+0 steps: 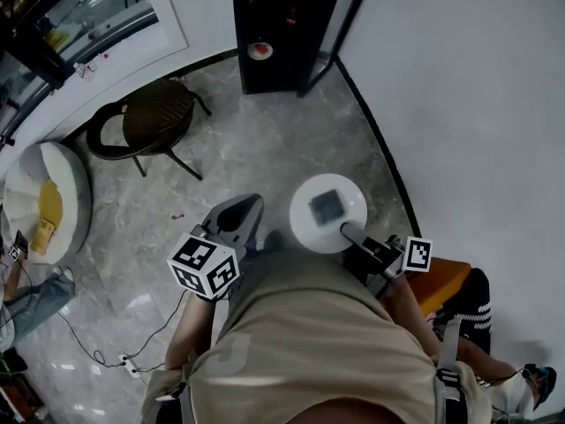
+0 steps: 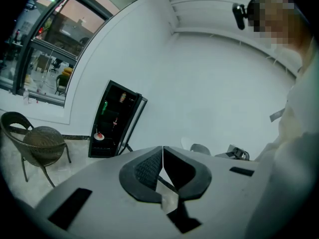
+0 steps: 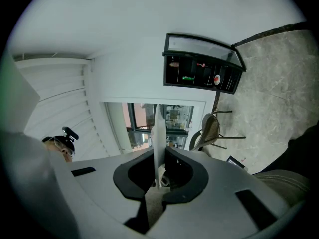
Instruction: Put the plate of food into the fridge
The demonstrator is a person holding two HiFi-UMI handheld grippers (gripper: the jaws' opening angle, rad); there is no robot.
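The right hand-held gripper [image 1: 350, 232] pinches the plate [image 1: 327, 212] by its rim, well short of the open fridge [image 1: 282, 25], the left hand-held gripper [image 2: 162, 166] clenched empty; we judge we're mid-carry and must step closer.

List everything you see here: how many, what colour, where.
fridge: one, black, door open, far wall
small dish: one, white with red, inside the fridge
chair: one, brown wicker, left of the fridge
round seat: one, white, far left
cushion: one, yellow, on the round seat
cable: one, black, floor, lower left
orange object: one, by the person's right leg
plate: one, white, in the right gripper
food: one piece, dark, on the plate
left gripper: one, grey, shut, empty
right gripper: one, grey, shut on the plate's rim
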